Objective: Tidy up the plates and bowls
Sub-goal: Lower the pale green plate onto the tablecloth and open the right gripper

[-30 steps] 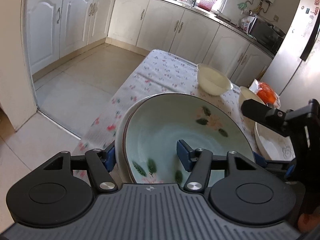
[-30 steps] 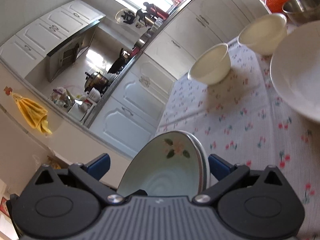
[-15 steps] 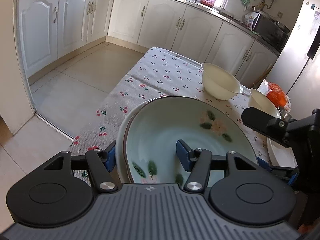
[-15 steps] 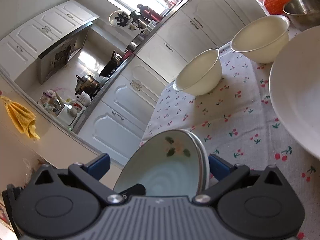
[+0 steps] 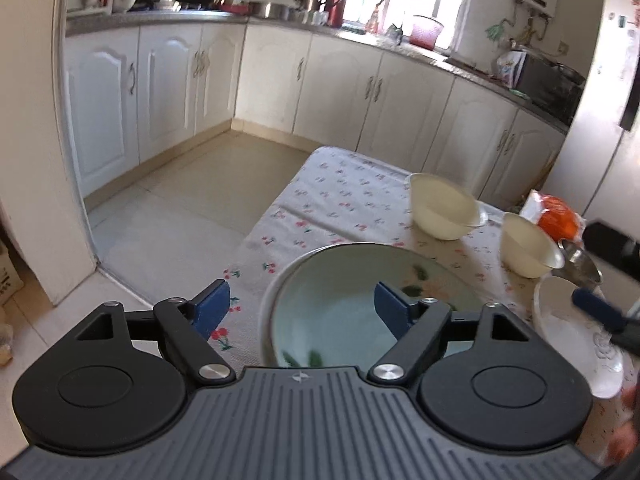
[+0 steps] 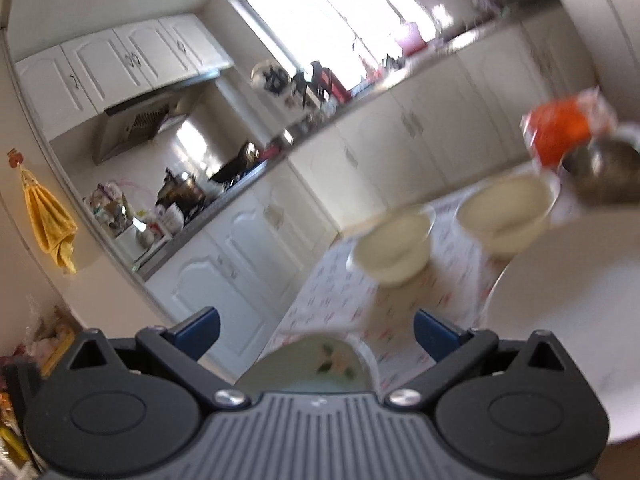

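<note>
A pale green plate with flower prints (image 5: 344, 308) lies on the cherry-print tablecloth (image 5: 320, 200), stacked on a white plate whose rim shows beneath it. My left gripper (image 5: 300, 308) is open, its right finger over the green plate and its left finger outside the rim. My right gripper (image 6: 316, 330) is open and empty above the green plate's edge (image 6: 320, 364). Its blue finger shows in the left wrist view (image 5: 596, 306). Two cream bowls (image 5: 444, 210) (image 5: 524, 250) stand further back. A large white plate (image 5: 576, 336) lies at the right.
A steel bowl (image 5: 580, 262) and an orange packet (image 5: 556, 218) sit at the table's far right. The table's left edge drops to the tiled floor (image 5: 180, 196). White kitchen cabinets (image 5: 340, 84) line the walls behind.
My left gripper has opened and let go of the green plate's rim, and has lifted back. My right gripper has pulled up and away; its view is blurred with motion.
</note>
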`<state>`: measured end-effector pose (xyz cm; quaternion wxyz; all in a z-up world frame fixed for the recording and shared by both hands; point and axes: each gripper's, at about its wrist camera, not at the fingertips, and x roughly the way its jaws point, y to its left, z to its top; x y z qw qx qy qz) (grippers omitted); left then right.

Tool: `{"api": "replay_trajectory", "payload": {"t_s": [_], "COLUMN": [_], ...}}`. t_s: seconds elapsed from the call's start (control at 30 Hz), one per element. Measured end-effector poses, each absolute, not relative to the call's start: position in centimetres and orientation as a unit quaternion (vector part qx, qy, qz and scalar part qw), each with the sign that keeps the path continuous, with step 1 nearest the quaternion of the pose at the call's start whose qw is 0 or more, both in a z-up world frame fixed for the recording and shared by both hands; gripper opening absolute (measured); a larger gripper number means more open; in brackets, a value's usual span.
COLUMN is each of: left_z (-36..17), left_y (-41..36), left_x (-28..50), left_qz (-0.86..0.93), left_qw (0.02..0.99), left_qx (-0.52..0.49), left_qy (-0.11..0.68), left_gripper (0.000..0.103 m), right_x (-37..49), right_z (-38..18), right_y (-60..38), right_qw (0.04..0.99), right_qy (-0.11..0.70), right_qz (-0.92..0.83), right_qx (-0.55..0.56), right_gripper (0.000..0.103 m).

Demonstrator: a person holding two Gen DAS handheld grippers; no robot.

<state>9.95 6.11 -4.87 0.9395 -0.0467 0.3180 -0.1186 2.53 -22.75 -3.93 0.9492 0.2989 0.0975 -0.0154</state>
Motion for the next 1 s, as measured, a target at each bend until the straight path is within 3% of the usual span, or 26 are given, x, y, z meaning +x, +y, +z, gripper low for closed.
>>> {"api": "replay_trajectory", "payload": {"t_s": [0.7, 1.0], "left_z": [-3.4, -5.2], "left_y": [-2.6, -7.1], "left_x": [4.5, 4.6], "left_qz": [-0.220, -0.257], "left_qw": [0.918, 0.901], "left_qx": [0.027, 0.044], "left_qy": [0.329, 0.346], "left_gripper": [0.100, 0.100], "right_x": [-4.2, -6.2], "right_z": [-4.3, -7.2], "right_y": [-35.0, -38.8], "right_qw": [0.943, 0.922], "right_qy": [0.092, 0.088], "right_qz": [-0.153, -0.144], "right_qx": [0.282, 0.350], "right_gripper": [0.102, 0.102]}}
